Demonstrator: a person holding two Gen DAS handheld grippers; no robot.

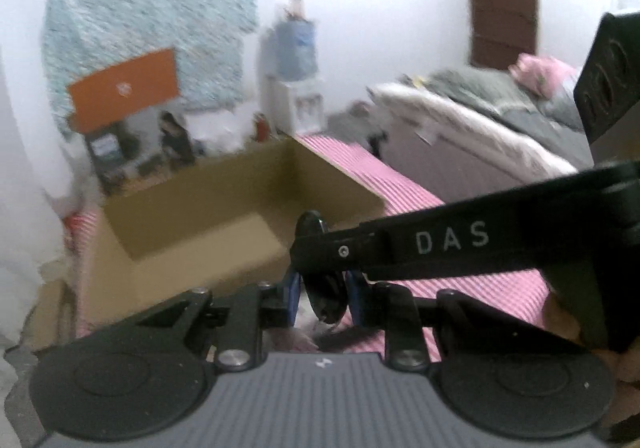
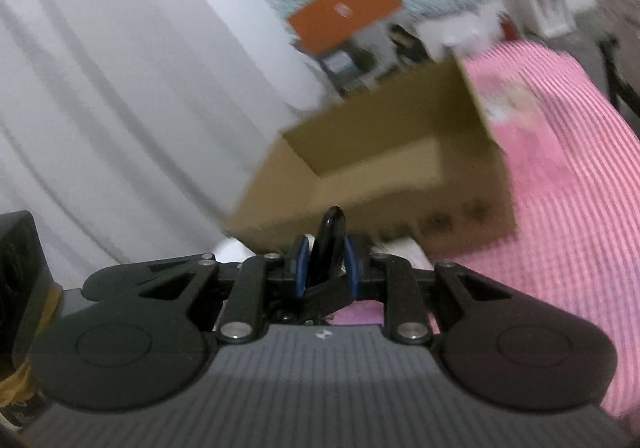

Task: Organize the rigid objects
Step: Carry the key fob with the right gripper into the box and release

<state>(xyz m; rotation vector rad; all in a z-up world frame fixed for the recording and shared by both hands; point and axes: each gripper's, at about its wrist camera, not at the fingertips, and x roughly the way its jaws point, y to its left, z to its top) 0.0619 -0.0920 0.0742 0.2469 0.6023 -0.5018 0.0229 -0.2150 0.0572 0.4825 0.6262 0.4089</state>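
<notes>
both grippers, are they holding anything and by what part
Both grip one black disc-shaped object. The left gripper pinches the disc at its lower part; the right gripper clamps it across its faces, its rim poking above. What it is cannot be told.

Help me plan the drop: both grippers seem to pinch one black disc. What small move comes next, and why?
Probably carry the black disc forward over the open cardboard box. Both the left gripper and right gripper grip it, and the box lies just ahead.
</notes>
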